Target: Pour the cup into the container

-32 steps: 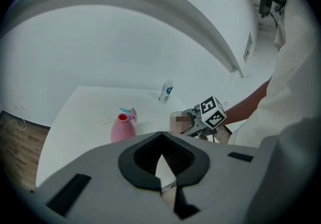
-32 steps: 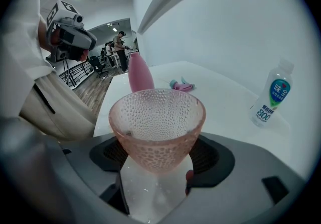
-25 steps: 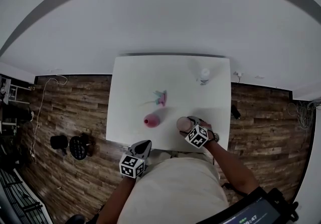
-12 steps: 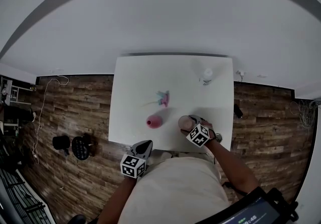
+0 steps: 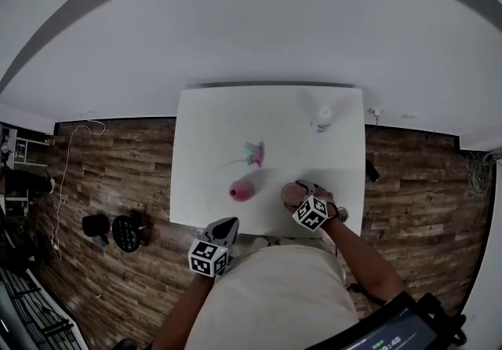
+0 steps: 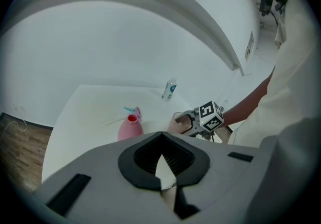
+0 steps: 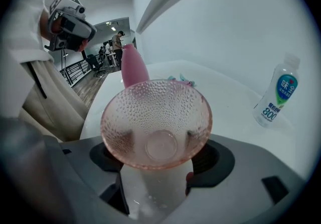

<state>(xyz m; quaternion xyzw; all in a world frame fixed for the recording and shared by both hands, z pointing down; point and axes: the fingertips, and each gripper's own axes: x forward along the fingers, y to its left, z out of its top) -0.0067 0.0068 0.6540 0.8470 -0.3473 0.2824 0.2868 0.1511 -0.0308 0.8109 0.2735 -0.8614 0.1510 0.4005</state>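
Pink dimpled cup (image 7: 155, 122) gripped, pink container (image 5: 240, 190) upright

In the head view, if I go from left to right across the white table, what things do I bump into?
pink container → pink cup → water bottle. The small teal-and-pink thing overlaps the container sideways, so it is left out.

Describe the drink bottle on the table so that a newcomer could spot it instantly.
Start at the white table. Near its far right corner stands a small clear bottle, alone. Unlike the pink container and pink cup, it is transparent with a blue-and-white label.
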